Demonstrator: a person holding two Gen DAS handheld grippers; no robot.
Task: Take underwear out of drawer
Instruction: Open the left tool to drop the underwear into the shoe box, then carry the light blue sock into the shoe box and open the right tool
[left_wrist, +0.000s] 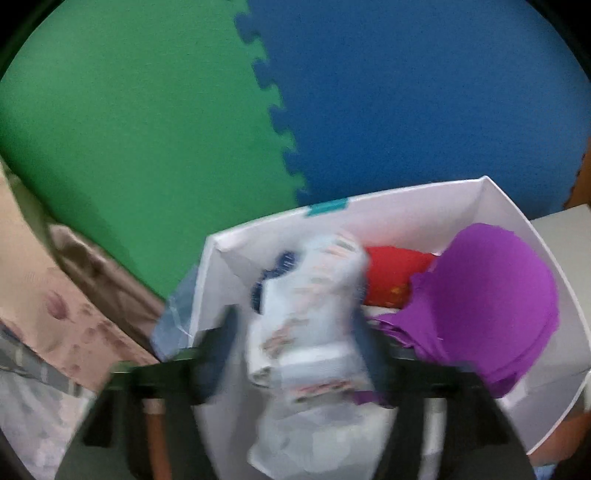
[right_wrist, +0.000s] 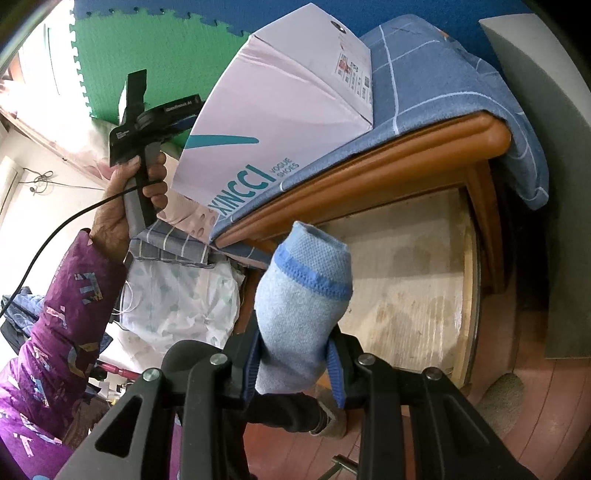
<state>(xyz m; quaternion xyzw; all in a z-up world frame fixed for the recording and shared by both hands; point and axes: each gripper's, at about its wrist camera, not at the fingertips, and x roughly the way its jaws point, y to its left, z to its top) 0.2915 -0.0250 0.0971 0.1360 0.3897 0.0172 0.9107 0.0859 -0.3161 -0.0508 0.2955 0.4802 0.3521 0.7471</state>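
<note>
The white box holds a purple cloth on the right, a red cloth at the far side, and a bit of dark blue cloth on the left. The left gripper has its jaws squeezed on a white patterned cloth over the box. The right gripper has its jaws squeezed on a light blue cloth, near the open wooden drawer.

A wooden tabletop is draped with a blue checked cloth, and a white shoe box sits directly on that cloth, above the pulled-out drawer.
</note>
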